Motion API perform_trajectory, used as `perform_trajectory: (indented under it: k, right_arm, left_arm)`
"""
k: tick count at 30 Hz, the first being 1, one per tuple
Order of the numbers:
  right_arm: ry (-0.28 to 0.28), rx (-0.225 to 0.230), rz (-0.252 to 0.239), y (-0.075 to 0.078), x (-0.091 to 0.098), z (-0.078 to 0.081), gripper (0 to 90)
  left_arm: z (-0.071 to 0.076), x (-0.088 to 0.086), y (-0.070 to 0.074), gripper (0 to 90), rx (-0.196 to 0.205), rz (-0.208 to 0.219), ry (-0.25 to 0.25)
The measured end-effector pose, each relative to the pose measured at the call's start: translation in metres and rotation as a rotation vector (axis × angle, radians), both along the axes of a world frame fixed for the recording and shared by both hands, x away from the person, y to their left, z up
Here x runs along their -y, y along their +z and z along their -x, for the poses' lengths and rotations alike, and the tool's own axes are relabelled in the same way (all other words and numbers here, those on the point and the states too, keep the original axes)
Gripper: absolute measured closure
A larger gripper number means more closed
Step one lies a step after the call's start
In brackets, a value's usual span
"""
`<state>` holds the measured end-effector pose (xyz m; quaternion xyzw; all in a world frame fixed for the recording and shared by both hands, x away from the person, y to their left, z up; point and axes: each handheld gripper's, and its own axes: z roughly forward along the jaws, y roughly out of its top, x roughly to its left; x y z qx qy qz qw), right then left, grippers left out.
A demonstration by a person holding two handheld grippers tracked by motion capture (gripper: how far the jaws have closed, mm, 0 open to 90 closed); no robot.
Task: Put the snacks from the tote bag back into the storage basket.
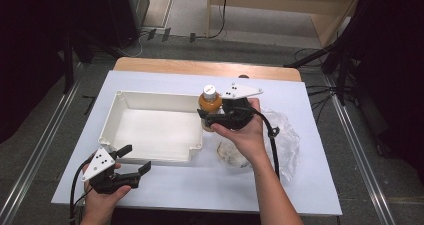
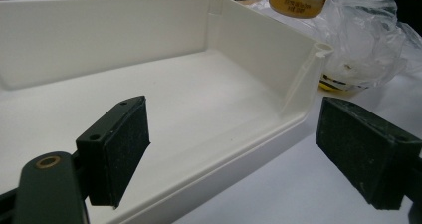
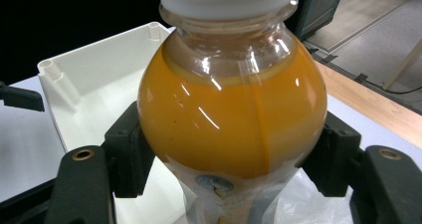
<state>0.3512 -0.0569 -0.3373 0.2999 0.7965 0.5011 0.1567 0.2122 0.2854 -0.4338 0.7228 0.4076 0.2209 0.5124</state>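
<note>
A small bottle of orange juice [image 1: 210, 101] with a white cap stands upright at the far right corner of the white tray [image 1: 116, 116]. My right gripper [image 1: 212, 116] is shut on it, and in the right gripper view both pads press the bottle's round belly [image 3: 231, 114]. My left gripper [image 1: 135, 160] is open at the tray's near left corner. In the left gripper view one pad [image 2: 124, 149] hangs over the tray's inside and the other over the table, with the tray's near wall [image 2: 239, 159] between them, untouched.
A crumpled clear plastic bag [image 1: 285, 135] with something yellow and white in it lies right of the tray, under the right forearm. The tray holds nothing. White sheet covers the table [image 1: 210, 185]; a wooden edge [image 1: 200, 67] shows at the back.
</note>
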Motion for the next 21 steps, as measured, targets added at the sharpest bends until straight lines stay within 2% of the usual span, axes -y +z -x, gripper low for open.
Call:
perform_trajectory:
  k: [6, 21]
  right_arm:
    - [0.003, -0.001, -0.01, 0.001, -0.005, -0.001, 32.0]
    - [0.019, -0.008, 0.008, -0.002, -0.019, -0.005, 32.0]
  left_arm:
    - [0.0, -0.002, 0.001, 13.6, 0.006, 0.007, -0.001]
    - [0.0, -0.006, 0.001, 13.6, 0.01, 0.007, 0.009]
